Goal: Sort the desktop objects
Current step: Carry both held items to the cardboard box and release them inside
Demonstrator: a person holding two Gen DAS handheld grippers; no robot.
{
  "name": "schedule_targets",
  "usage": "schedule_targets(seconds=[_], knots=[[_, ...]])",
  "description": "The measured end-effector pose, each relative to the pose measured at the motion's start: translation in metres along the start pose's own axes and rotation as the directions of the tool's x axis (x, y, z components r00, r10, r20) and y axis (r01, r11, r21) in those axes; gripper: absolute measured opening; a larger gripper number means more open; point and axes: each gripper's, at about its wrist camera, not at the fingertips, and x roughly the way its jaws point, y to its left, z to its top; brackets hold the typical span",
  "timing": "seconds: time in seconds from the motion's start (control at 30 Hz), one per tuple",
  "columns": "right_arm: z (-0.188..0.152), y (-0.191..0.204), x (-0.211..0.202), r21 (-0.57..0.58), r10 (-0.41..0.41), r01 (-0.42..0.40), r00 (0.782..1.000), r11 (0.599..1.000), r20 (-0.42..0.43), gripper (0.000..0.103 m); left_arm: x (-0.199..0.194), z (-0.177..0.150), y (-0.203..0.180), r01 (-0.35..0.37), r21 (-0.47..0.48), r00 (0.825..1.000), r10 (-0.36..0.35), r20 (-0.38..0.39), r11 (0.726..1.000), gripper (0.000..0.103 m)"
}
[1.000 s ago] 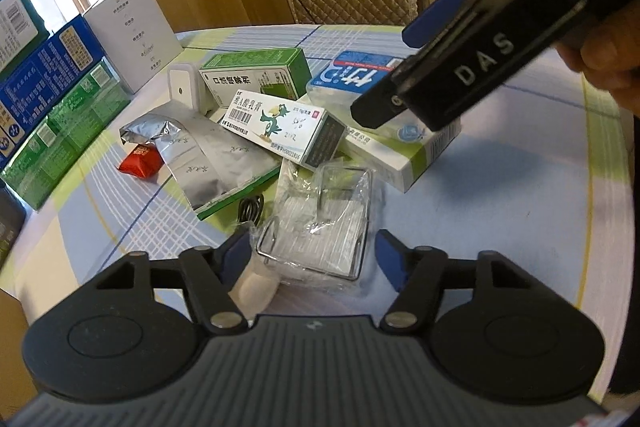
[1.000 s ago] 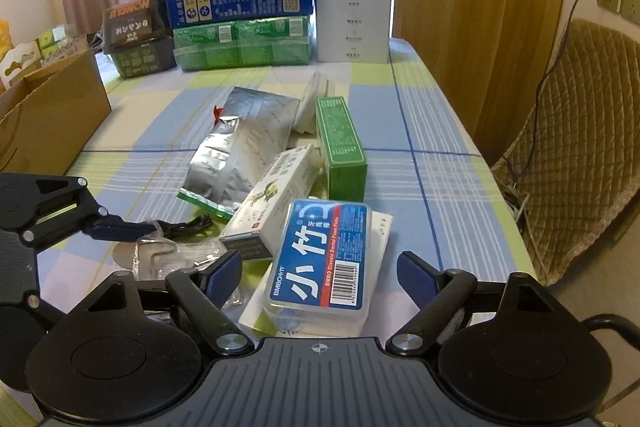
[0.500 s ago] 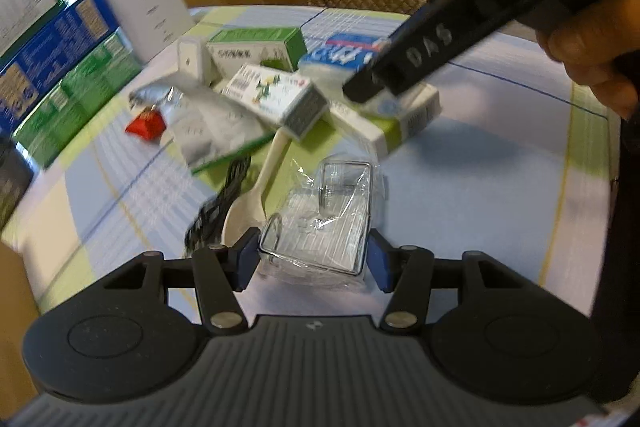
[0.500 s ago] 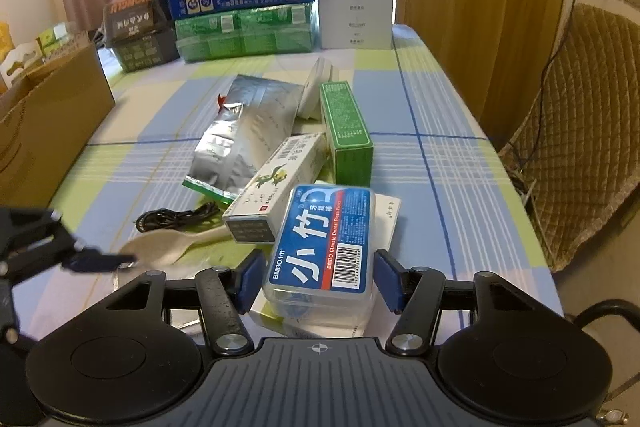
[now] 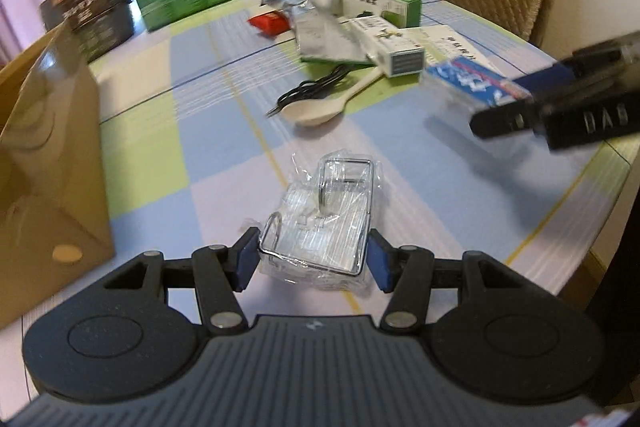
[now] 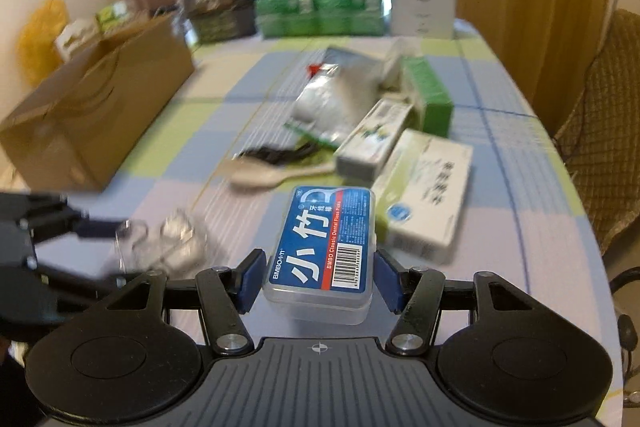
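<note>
Checked cloth covers your surface (image 6: 516, 239), with a cardboard box (image 5: 44, 155) standing open at the far left and stacked cartons along the back. Your left gripper (image 5: 312, 257) has its fingers closed on a wire rack in crinkly clear wrap (image 5: 320, 223), lifted near the box. That wrap is slick and slack: the pads may be pinching film rather than wire, so a quick swing could let the rack slide out before it clears the box wall.

Further right lie a pale spoon (image 5: 320, 107) and a black cable (image 5: 312, 91), then the heap of medicine cartons (image 6: 424, 191).

Your right gripper (image 6: 320, 279) grips the blue-labelled floss pick case (image 6: 324, 247) by its smooth sides, raised off the surface. Hard plastic can pivot between the fingers. Both tools are close together; heading for the box at once risks a clash.
</note>
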Motion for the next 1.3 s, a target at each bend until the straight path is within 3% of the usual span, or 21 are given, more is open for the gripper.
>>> schedule_targets(seconds=[0.27,0.47,0.53,0.63,0.8,0.83,0.87,1.3], knots=[[-0.005,0.004,0.015,-0.023,-0.030,0.029,0.999,0.999,-0.042,0.057,-0.001,-0.009,0.009,0.016,0.010,0.999,-0.016,0.045,1.000,0.065],[-0.004,0.003,0.022,-0.005,-0.035,0.035,0.998,0.999,-0.057,0.069,0.006,-0.009,-0.002,-0.001,0.131,0.998,-0.007,0.061,0.991,0.070],[-0.003,0.002,0.025,0.010,-0.031,0.031,0.998,0.999,-0.062,0.069,0.007,-0.009,-0.002,0.001,0.130,0.998,-0.010,0.066,0.992,0.068],[-0.002,0.003,0.027,0.016,-0.022,0.023,0.998,1.000,-0.065,0.069,0.009,-0.007,0.002,0.009,0.106,0.998,-0.016,0.065,0.994,0.055],[-0.002,0.004,0.030,0.010,-0.024,0.024,0.997,1.000,-0.069,0.068,0.007,-0.006,0.003,0.018,0.093,0.998,-0.024,0.065,0.995,0.050],[-0.002,0.004,0.031,0.007,-0.028,0.028,0.997,1.000,-0.069,0.057,0.007,-0.006,0.003,0.022,0.080,0.998,-0.027,0.061,0.997,0.050],[-0.002,0.004,0.031,0.005,-0.030,0.030,0.997,1.000,-0.070,0.055,0.006,-0.006,0.004,0.022,0.066,0.998,-0.026,0.060,0.998,0.050],[0.013,0.012,0.005,0.025,-0.013,0.012,0.999,1.000,0.047,0.054,-0.028,0.015,0.018,-0.019,-0.024,0.990,0.022,0.139,1.000,0.050]])
